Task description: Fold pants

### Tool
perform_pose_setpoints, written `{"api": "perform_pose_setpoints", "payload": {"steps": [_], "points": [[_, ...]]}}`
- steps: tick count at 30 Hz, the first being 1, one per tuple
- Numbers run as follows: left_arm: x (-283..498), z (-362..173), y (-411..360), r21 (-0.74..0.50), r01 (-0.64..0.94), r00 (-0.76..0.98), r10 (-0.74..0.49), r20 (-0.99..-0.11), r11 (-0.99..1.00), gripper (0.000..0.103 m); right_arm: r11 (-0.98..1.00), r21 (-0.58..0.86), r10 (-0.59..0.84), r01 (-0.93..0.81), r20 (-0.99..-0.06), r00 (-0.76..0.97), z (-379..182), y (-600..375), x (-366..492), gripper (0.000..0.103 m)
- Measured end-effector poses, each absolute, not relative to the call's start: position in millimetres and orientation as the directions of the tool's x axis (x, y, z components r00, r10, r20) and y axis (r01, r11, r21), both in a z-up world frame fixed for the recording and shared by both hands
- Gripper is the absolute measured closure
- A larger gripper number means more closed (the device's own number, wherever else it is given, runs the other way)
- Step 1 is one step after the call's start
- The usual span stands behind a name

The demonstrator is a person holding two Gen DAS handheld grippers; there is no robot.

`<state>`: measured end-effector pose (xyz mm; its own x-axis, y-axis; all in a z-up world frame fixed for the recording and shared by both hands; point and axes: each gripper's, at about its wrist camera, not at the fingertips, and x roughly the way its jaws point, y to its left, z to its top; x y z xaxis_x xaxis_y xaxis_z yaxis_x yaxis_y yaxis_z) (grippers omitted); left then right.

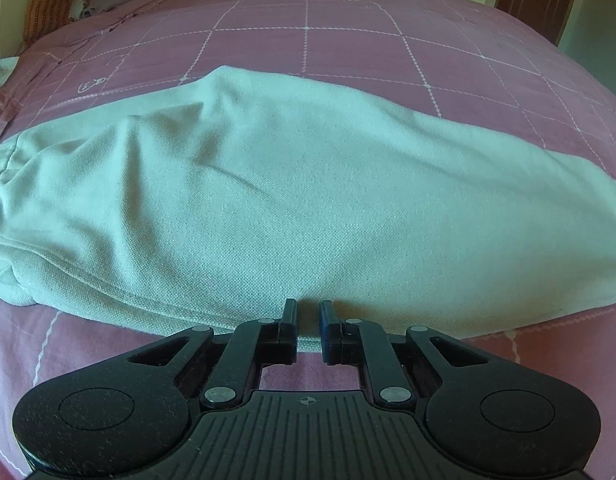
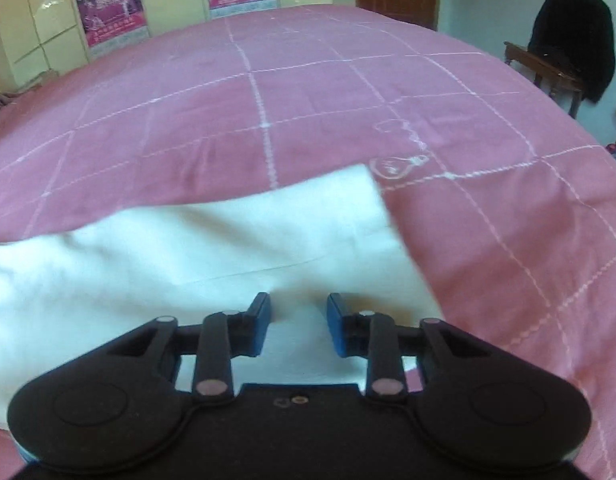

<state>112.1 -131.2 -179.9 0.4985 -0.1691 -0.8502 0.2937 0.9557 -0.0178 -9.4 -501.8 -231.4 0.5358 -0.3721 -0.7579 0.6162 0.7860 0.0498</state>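
Left wrist: pants (image 1: 268,200) lie lengthwise left-right.

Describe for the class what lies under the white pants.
The white pants lie flat on the pink checked bedspread, which shows all around them. The part of the bedspread directly beneath is covered, so anything there cannot be seen.

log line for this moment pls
task: fold pants | pants: flat on pink bedspread | left gripper: open at near edge | right gripper: open over cloth
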Motion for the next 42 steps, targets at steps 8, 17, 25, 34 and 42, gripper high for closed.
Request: {"api": "perform_pose_setpoints", "payload": {"steps": [8,17,25,34,42], "points": [[132,-169,-165,-0.017,0.302,0.516,-0.179,-0.838,0.953,0.091,0.865,0.052,-0.331,0.498,-0.688,0.646,-192,-483,39,0.081],[123,-187,-161,-0.008,0.327,0.5,-0.18,-0.847,0.945,0.091,0.813,-0.107,-0.446,0.572,-0.747,0.493,-232,-519,62,0.089],[101,-181,-191,-0.012,0.393,0.488,-0.219,-0.845,0.919,0.091,0.896,0.052,-0.286,0.441,-0.691,0.663,-203,-465,5,0.079],[98,-164,-203,-0.033,0.402,0.506,-0.252,-0.825,0.915,0.09,0.845,0.069,-0.335,0.53,-0.704,0.626,-199,-476,-41,0.073],[137,-167,-308,-0.083,0.509,0.445,-0.344,-0.827,0.857,0.09,0.936,0.082,-0.19,0.341,-0.698,0.691,-185,-424,39,0.075]]}}
